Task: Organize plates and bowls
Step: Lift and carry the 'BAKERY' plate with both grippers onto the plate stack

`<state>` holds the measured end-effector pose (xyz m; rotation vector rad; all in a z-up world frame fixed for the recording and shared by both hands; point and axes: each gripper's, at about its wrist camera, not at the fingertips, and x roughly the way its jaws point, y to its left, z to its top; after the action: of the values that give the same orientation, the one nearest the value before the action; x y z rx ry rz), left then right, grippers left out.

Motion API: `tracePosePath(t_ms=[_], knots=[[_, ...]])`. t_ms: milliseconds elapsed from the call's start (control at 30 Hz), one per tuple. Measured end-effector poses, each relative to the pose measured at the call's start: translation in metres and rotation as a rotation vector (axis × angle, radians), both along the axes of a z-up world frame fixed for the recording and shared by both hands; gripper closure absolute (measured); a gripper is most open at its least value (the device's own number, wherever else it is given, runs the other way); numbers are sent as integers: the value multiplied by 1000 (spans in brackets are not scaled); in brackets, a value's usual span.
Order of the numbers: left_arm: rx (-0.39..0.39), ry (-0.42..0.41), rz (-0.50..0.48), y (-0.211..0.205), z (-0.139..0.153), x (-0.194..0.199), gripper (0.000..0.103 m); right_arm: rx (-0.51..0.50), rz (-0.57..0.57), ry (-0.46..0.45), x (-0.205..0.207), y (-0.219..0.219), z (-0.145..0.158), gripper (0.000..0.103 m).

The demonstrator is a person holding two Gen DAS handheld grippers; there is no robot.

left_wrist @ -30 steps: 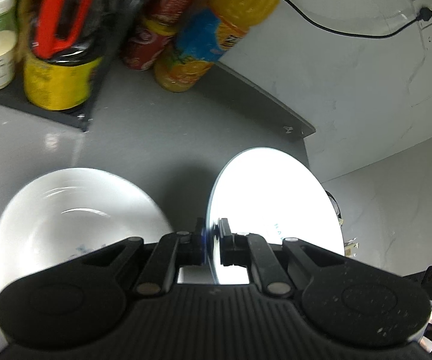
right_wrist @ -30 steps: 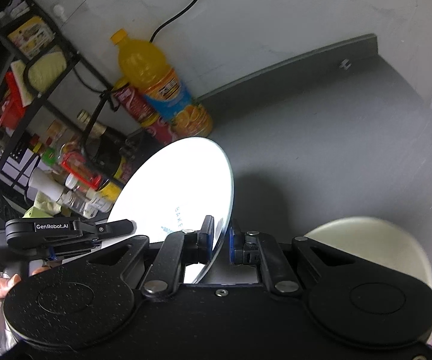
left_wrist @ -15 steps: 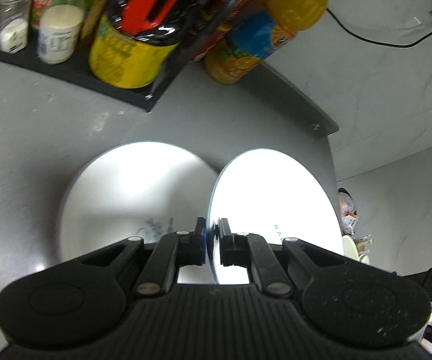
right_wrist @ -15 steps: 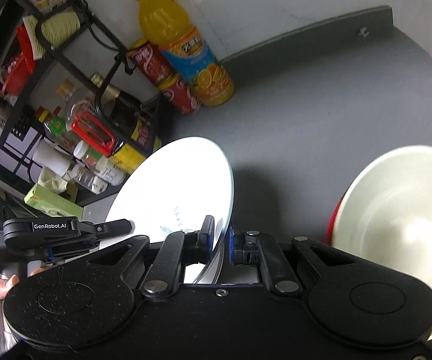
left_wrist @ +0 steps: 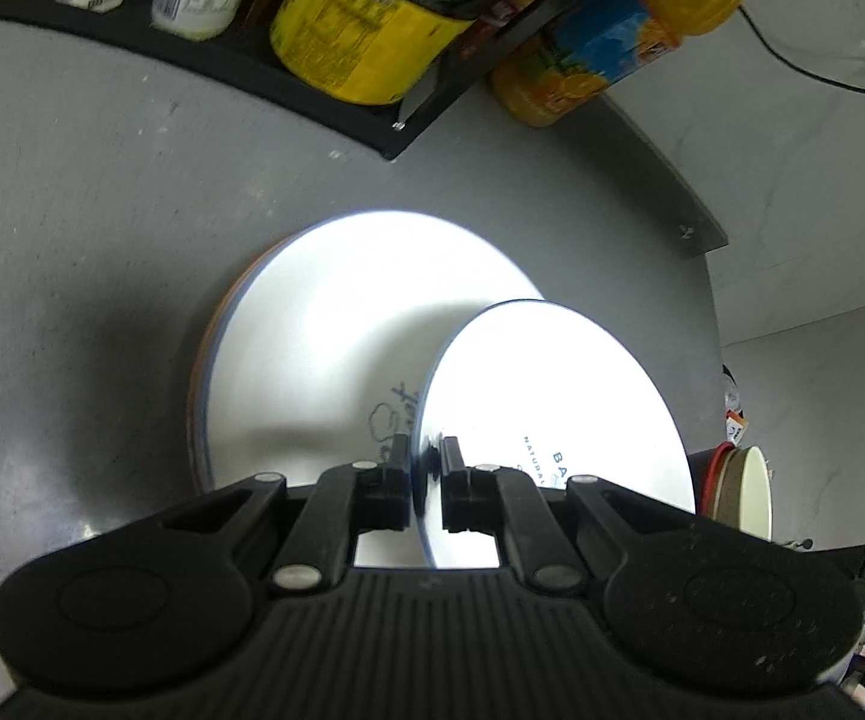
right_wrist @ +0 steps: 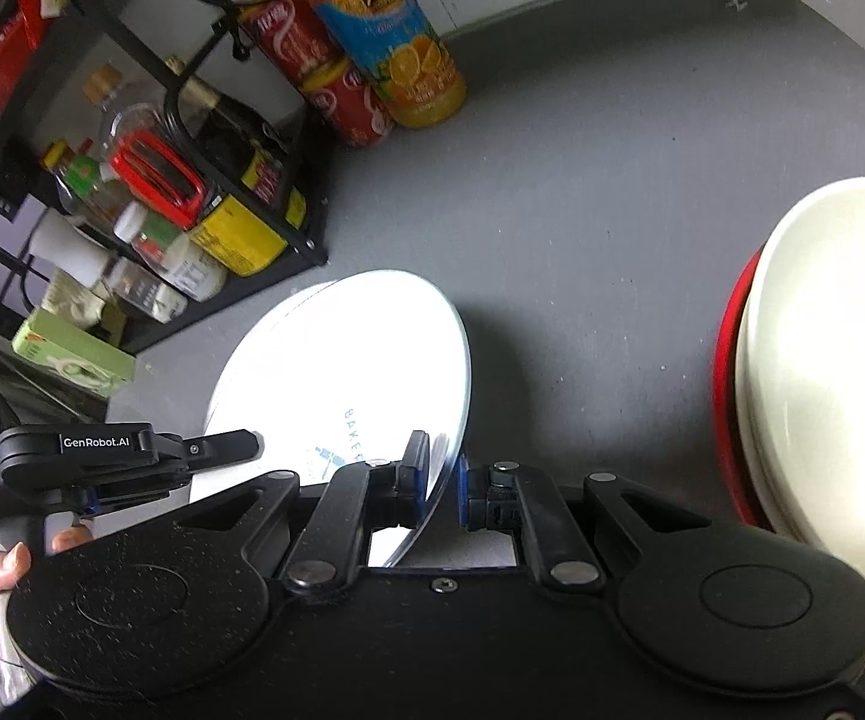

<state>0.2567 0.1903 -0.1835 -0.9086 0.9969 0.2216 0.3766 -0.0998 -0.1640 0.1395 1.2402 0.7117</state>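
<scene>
Both grippers [left_wrist: 426, 459] [right_wrist: 443, 468] have sunk — pinching the small plate [left_wrist: 558, 414] over stacked plates [left_wrist: 324, 348] — grey counter [right_wrist: 582, 210].

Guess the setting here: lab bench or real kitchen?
Most likely a home kitchen counter. A grey countertop carries a black rack of condiment jars, an orange juice bottle with red cans beside it, and stacked white plates.
</scene>
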Motion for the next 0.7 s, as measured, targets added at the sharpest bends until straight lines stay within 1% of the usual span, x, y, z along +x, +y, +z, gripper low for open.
tracePosePath(t_ms=[133,267,367,500,700], knots=[[-13,15,7,4,-10,-1,96,-25,6,9,-2,7,-5,93],[-9,25,20,8,-16,-1,95,-32,7,8,-2,14,-7,93],[7,44,20,9,-19,1,94,-43,2,13,-1,19,-8,93],[26,79,31,10,-23,0,92,-82,18,-5,-4,31,-10,94],[53,95,32,13,-20,5,92,-107,4,-7,-6,36,-15,95]])
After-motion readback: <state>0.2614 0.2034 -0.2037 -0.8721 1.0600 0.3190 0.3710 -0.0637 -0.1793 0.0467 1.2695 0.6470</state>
